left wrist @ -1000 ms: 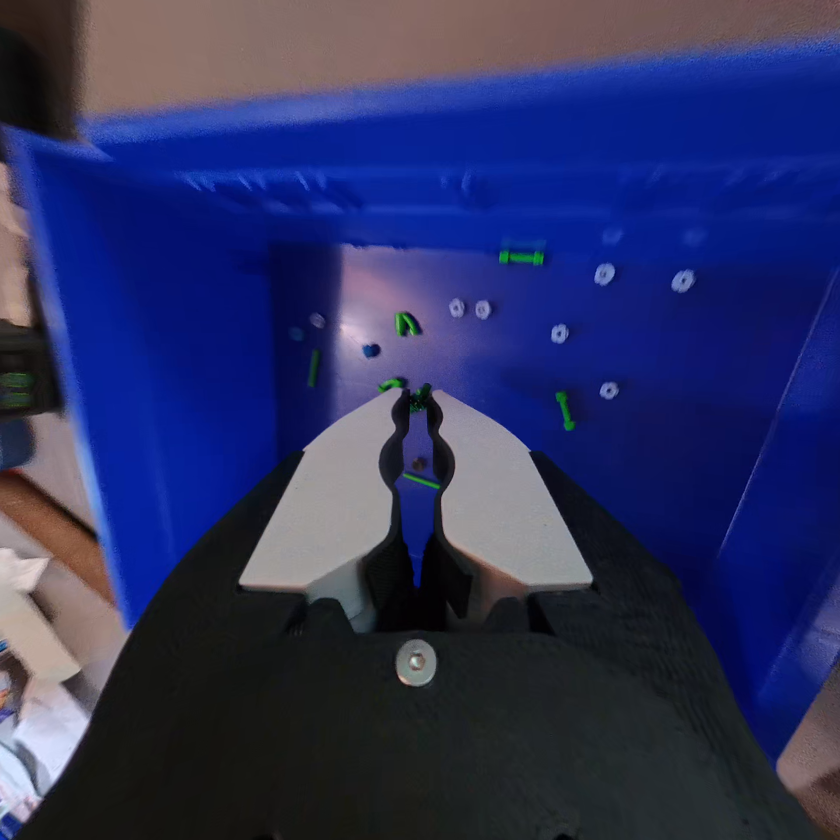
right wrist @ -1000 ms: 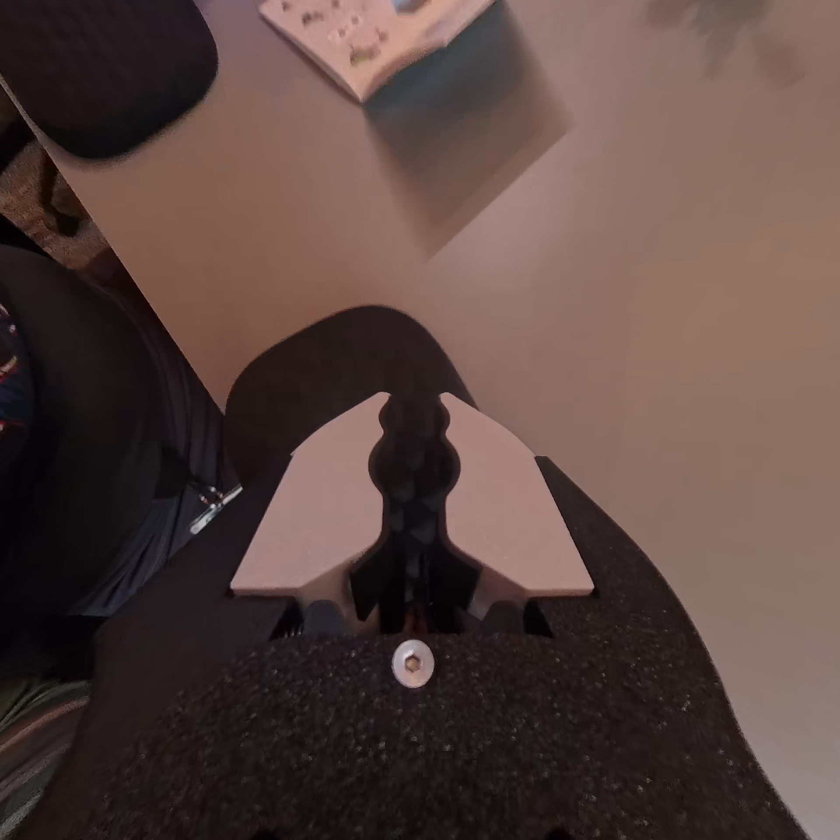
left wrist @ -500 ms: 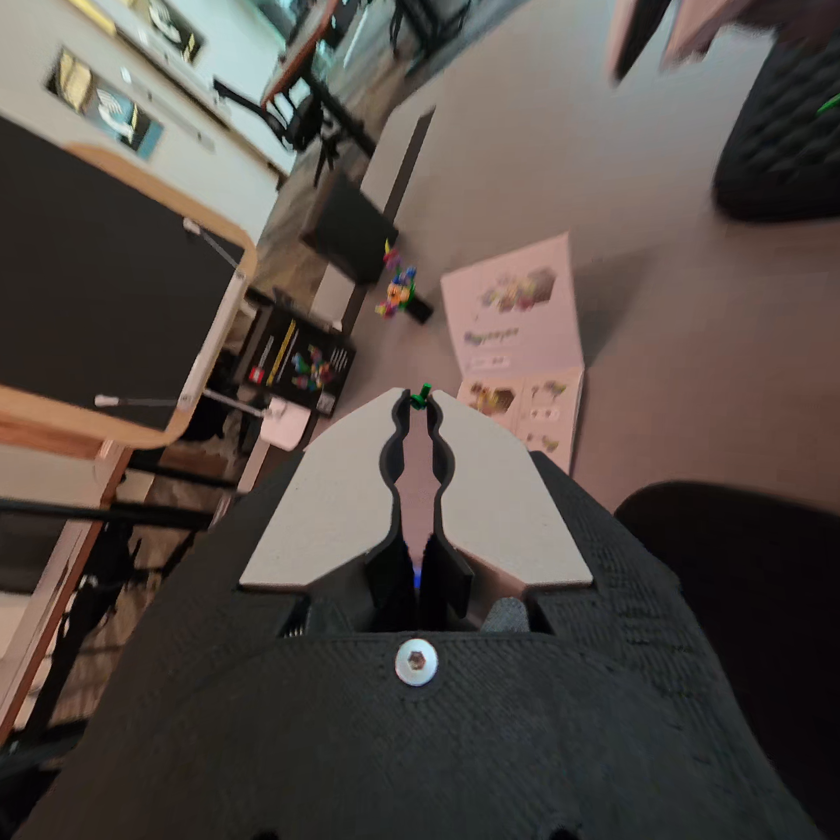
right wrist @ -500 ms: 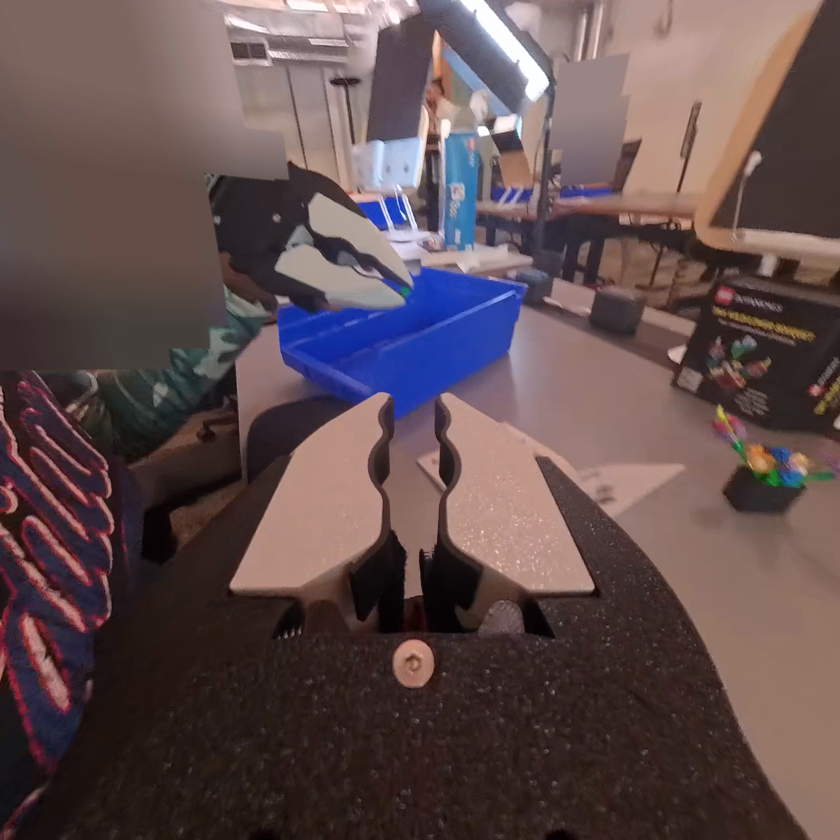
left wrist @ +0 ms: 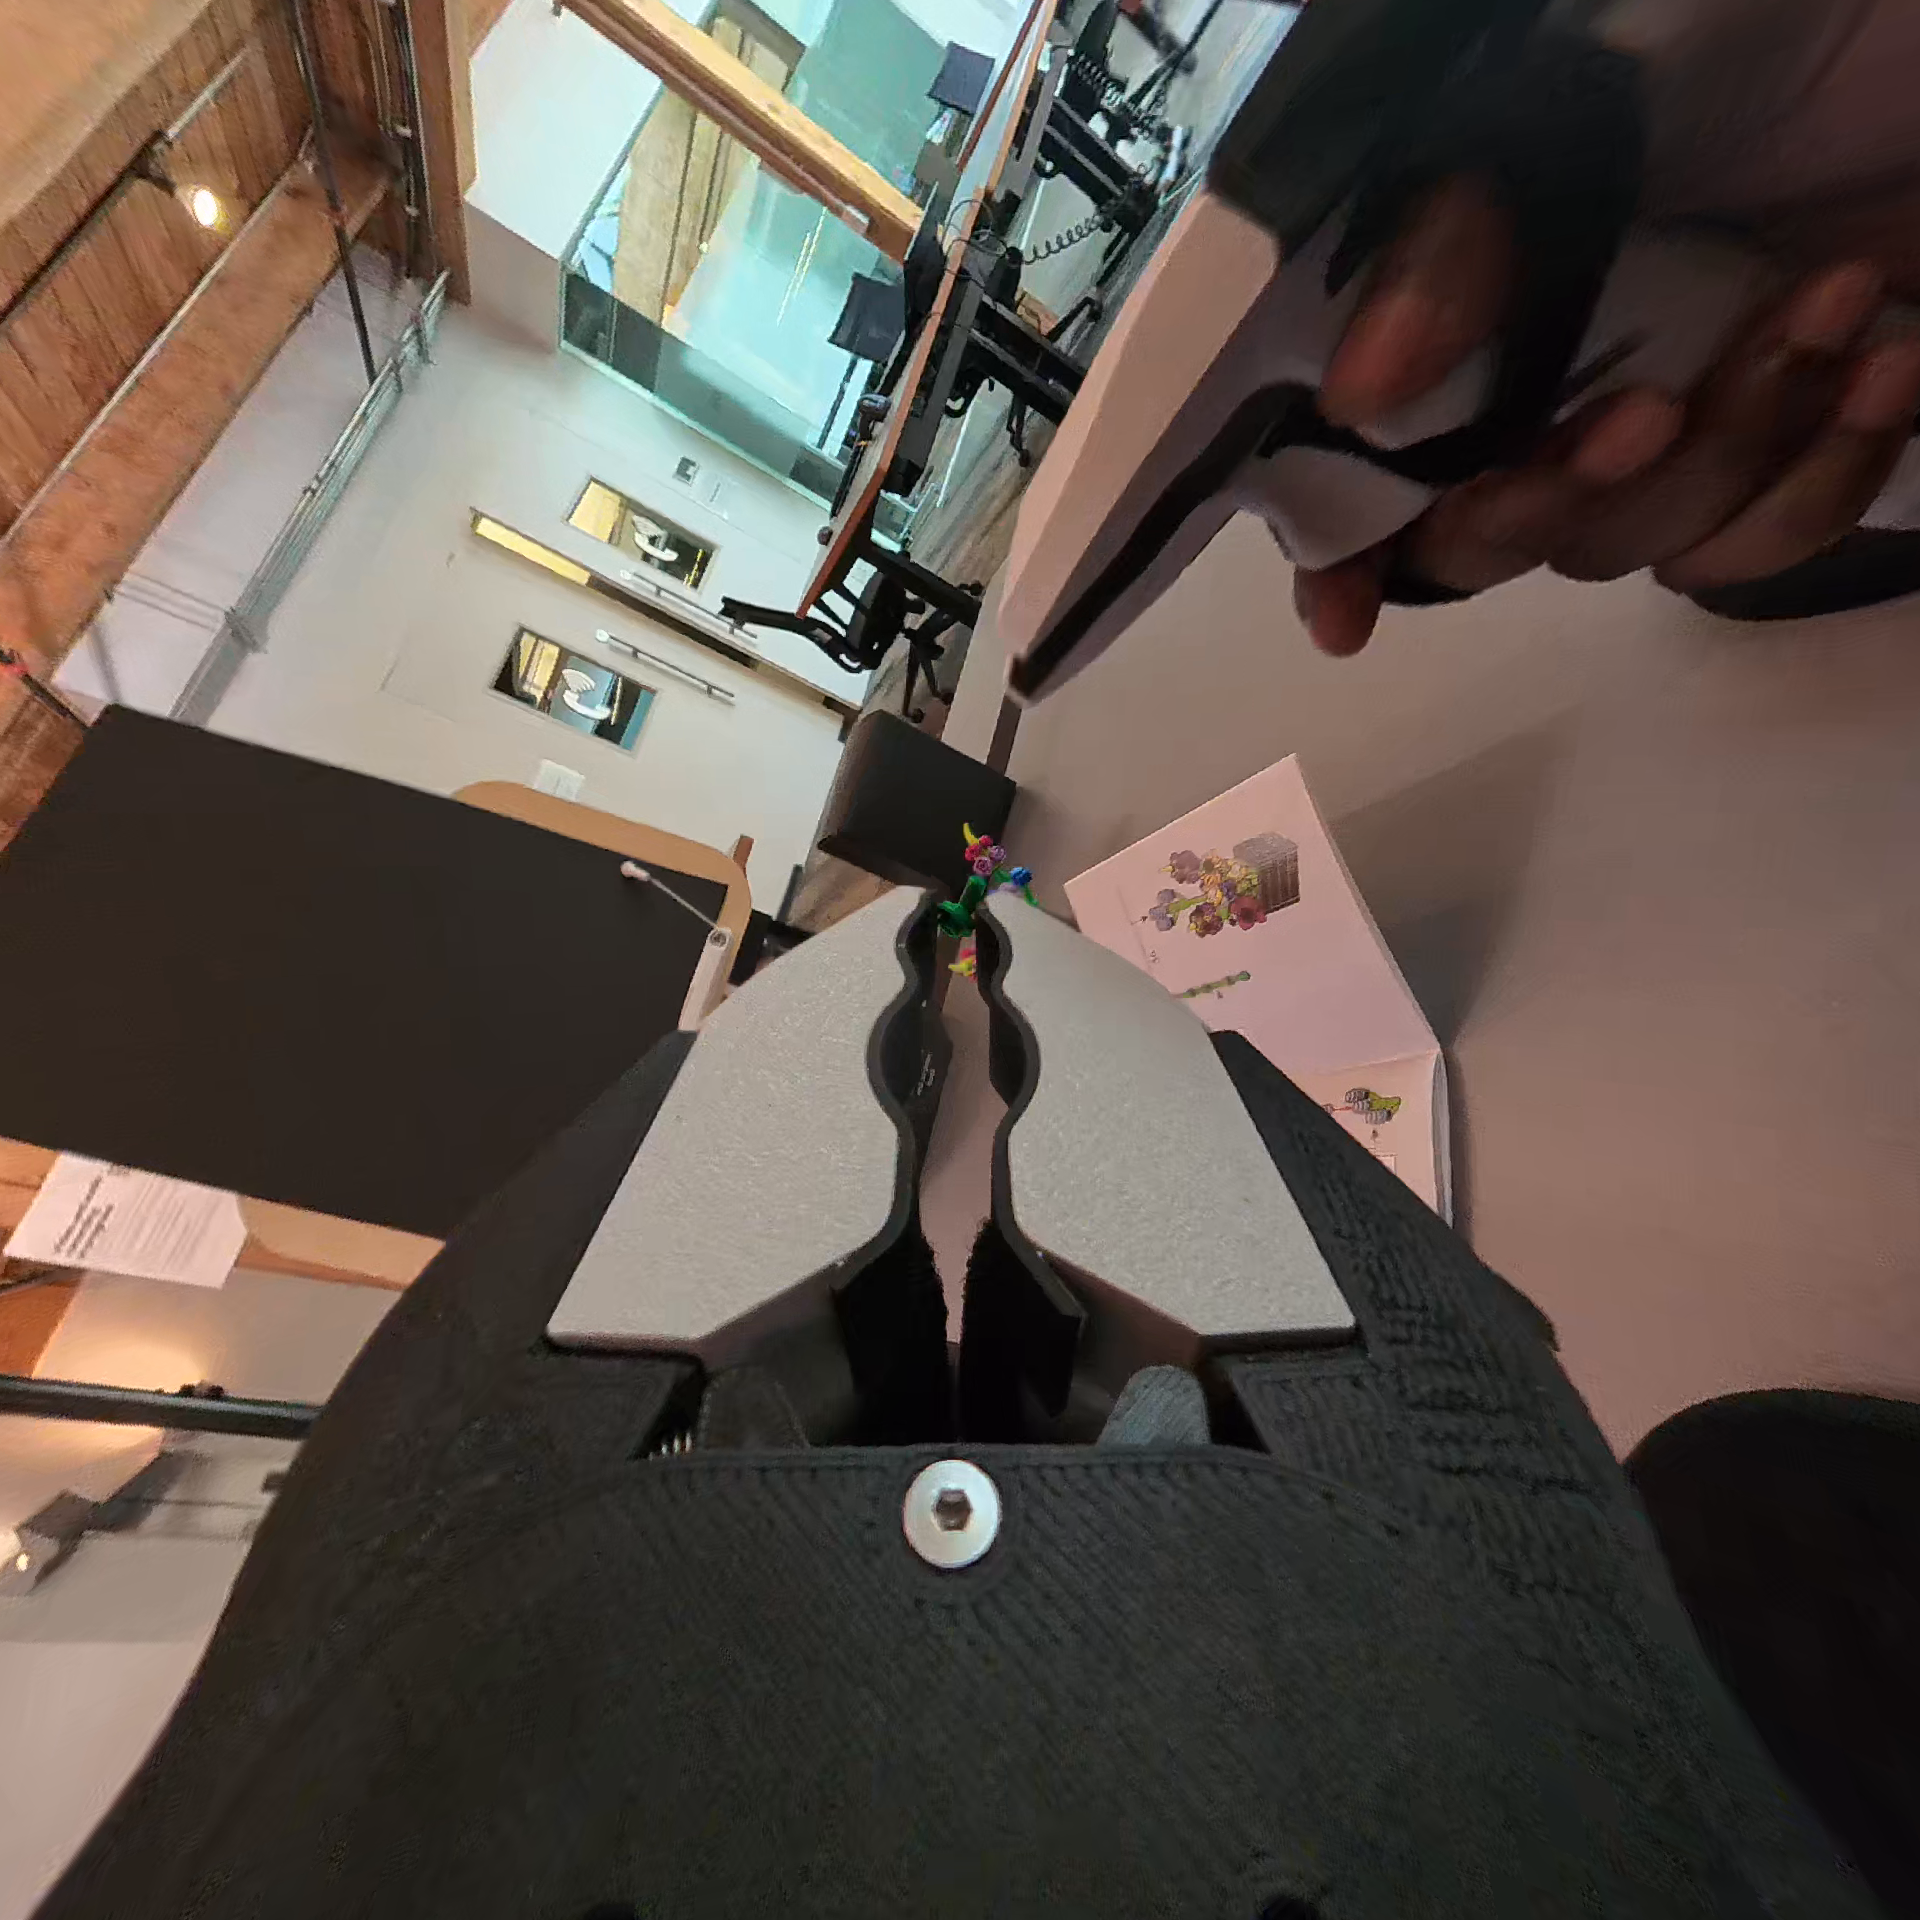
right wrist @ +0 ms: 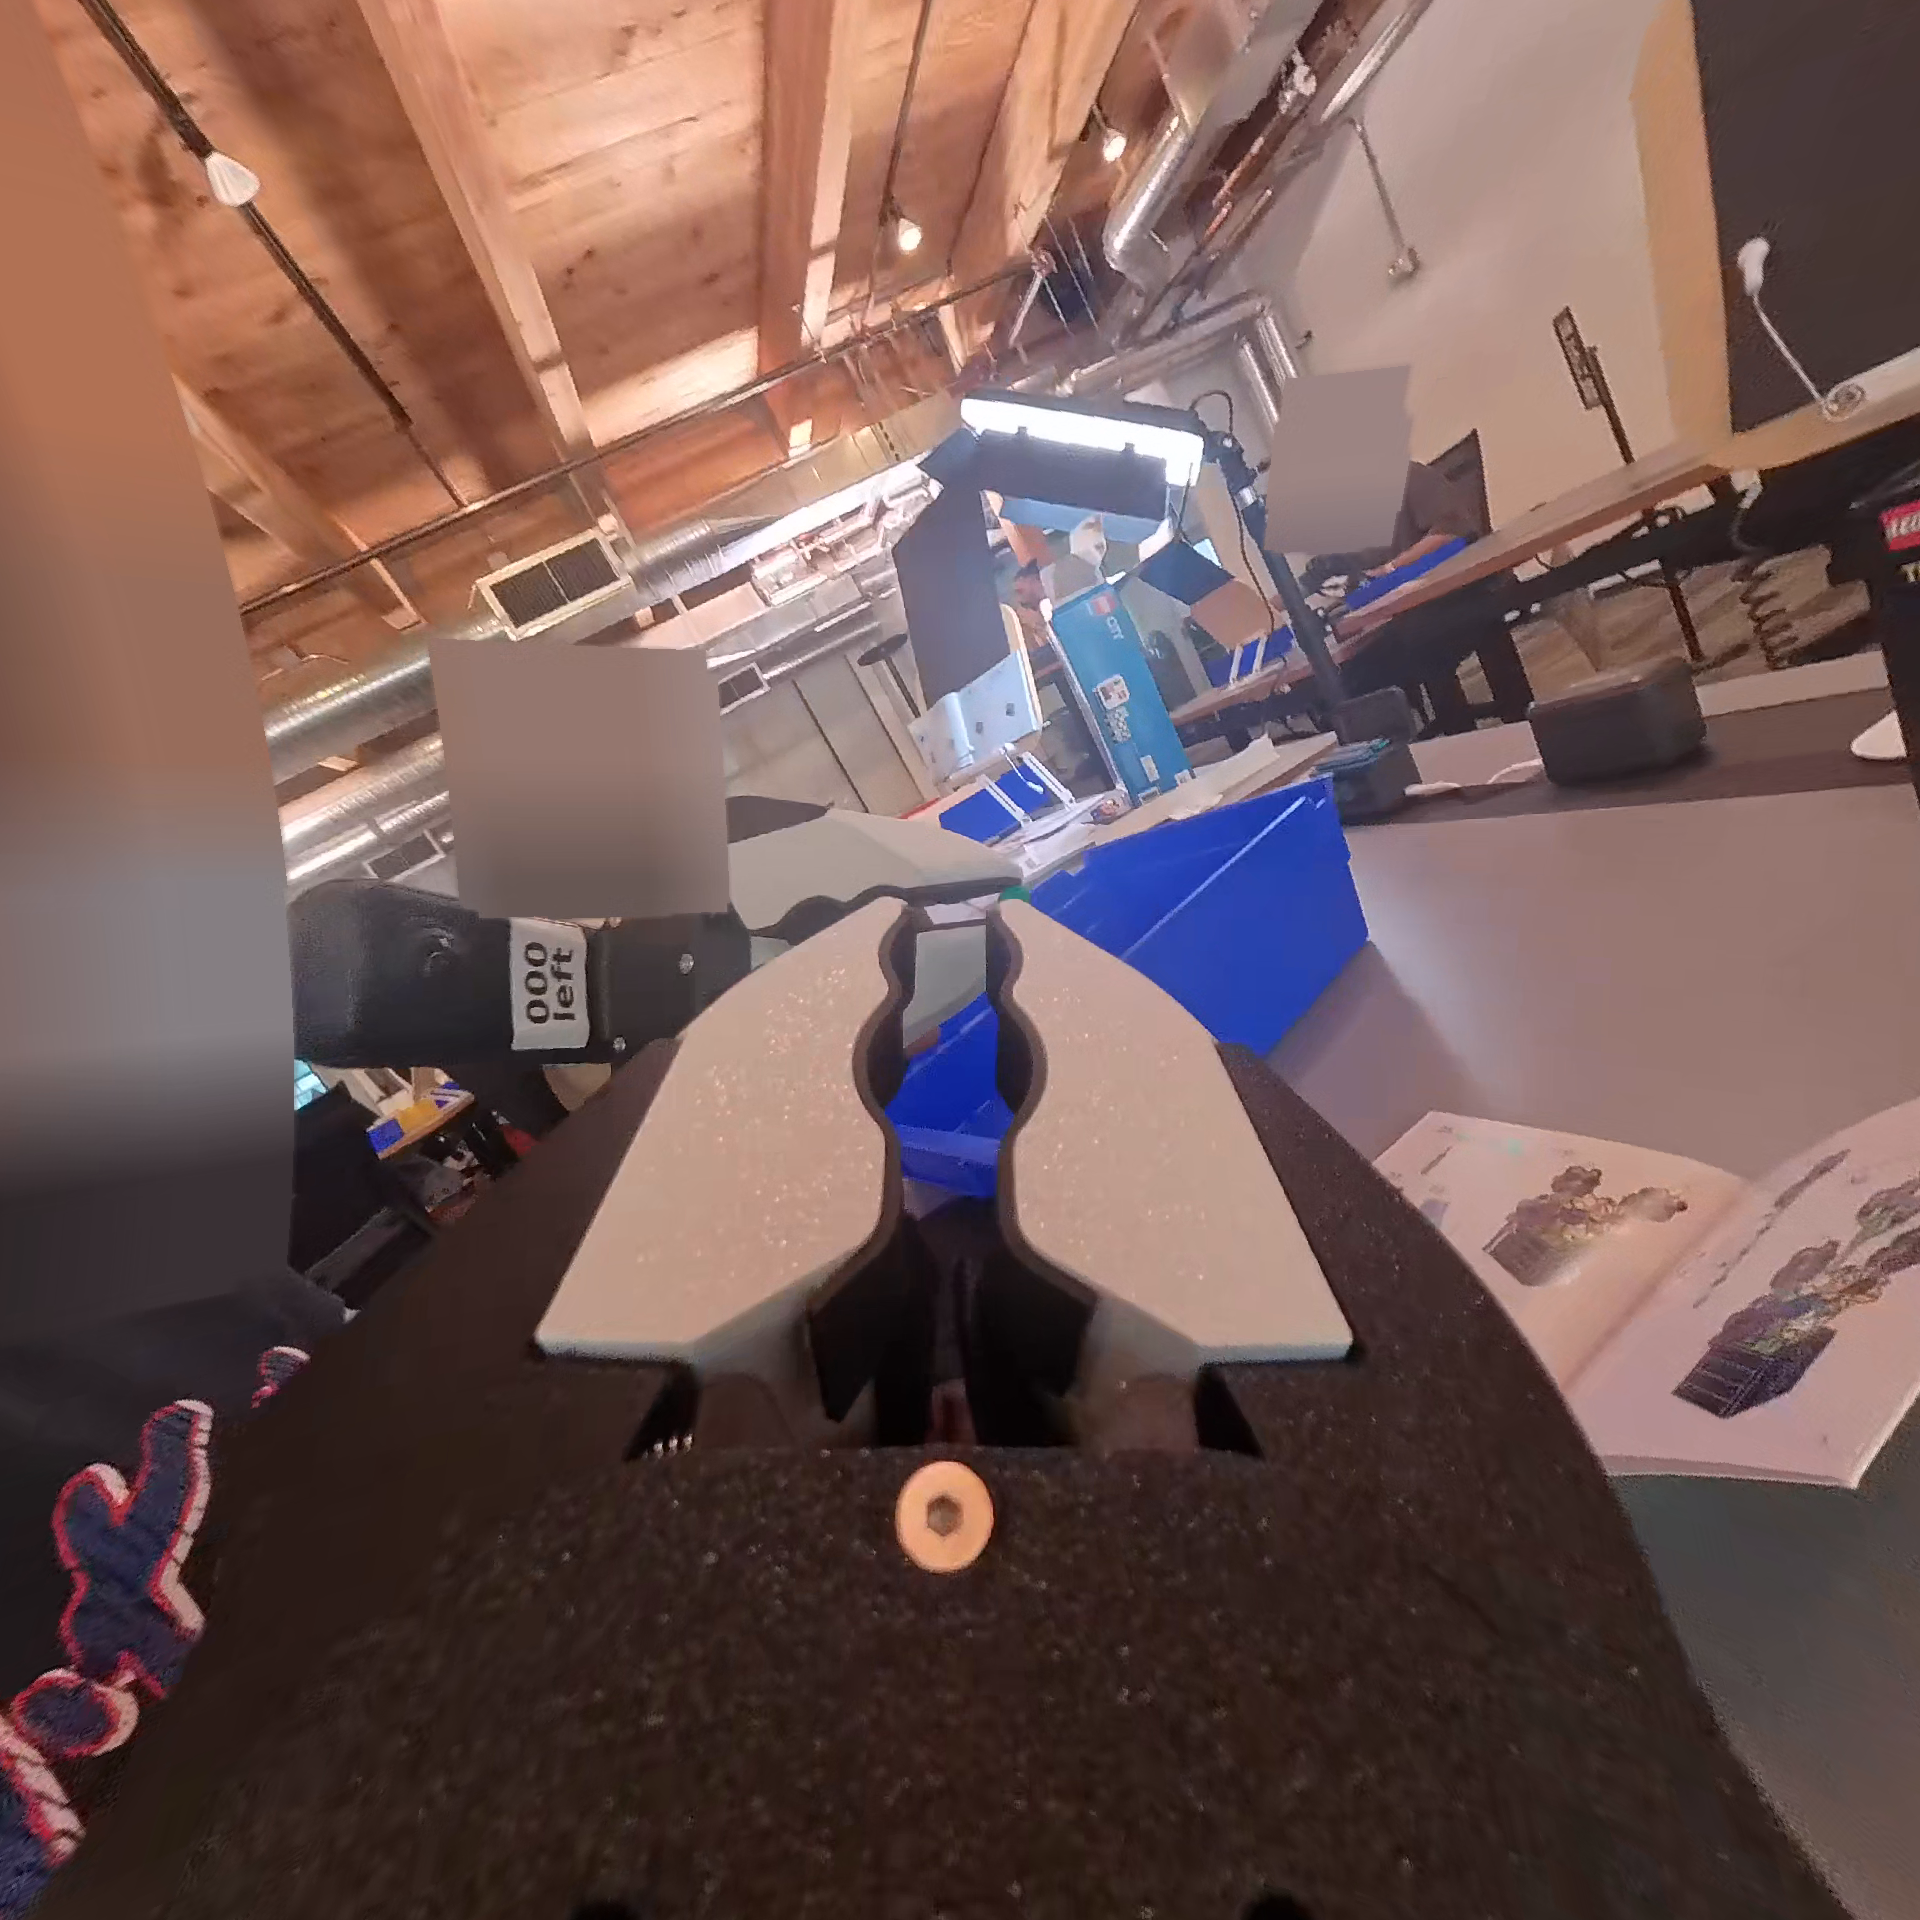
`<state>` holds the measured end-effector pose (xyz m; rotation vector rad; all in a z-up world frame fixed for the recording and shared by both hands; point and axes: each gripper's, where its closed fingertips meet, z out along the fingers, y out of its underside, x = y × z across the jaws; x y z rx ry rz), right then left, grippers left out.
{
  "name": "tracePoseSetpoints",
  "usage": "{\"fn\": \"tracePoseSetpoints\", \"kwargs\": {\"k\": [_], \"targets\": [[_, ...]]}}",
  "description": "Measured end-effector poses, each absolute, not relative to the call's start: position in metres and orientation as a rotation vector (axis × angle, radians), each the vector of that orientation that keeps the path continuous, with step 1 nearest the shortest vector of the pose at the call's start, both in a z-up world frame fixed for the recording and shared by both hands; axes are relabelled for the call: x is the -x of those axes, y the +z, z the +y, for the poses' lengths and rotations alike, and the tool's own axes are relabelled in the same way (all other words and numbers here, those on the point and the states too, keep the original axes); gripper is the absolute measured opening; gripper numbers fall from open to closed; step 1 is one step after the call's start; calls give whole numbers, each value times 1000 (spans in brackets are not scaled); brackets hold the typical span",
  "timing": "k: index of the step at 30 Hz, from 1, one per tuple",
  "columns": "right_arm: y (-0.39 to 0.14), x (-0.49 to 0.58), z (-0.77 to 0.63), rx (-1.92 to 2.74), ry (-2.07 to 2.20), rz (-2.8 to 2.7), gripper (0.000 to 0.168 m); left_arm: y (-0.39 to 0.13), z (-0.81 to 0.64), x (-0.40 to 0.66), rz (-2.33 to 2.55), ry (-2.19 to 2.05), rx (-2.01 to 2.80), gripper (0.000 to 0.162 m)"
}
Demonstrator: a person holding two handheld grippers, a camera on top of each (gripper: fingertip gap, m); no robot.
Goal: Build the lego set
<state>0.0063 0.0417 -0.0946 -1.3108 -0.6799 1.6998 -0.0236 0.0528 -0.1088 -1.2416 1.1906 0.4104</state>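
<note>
My left gripper [left wrist: 953, 916] is shut on a small green piece [left wrist: 950, 914] at its tips and is held in the air, rolled sideways. Beyond the tips a small flower build [left wrist: 990, 858] stands on the grey table [left wrist: 1662, 935]. My right gripper [right wrist: 951, 914] is slightly open and empty, above the table. In the right wrist view the left gripper [right wrist: 1003, 891] is just past my right tips, with the green piece [right wrist: 1015, 891] at its end. The right gripper also shows in the left wrist view [left wrist: 1039, 644], with a hand [left wrist: 1579, 436] on it.
A blue bin [right wrist: 1226, 914] stands on the table behind the grippers. An open instruction booklet [right wrist: 1662, 1268] lies to the right; it also shows in the left wrist view [left wrist: 1247, 935]. A dark box [right wrist: 1616, 717] and a black set box [right wrist: 1886, 551] stand at the far right.
My left gripper has come out of the blue bin with the green piece and swung toward the flower build. My right gripper has tilted up from the table toward the left gripper.
</note>
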Motion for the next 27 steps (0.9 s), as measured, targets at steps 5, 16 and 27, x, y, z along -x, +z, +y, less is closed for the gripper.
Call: {"fn": "tracePoseSetpoints", "kwargs": {"k": [5,16,27], "targets": [[-106,5,41,1379,1656,-702,15,-115,53,14,1231,419,1210,7],[-113,11,44,1405,1655,-725,8,-115,47,6,1240,341,1173,7],[-103,3,42,1325,1861,-646,3,-110,43,3,1153,99,1192,15]]}}
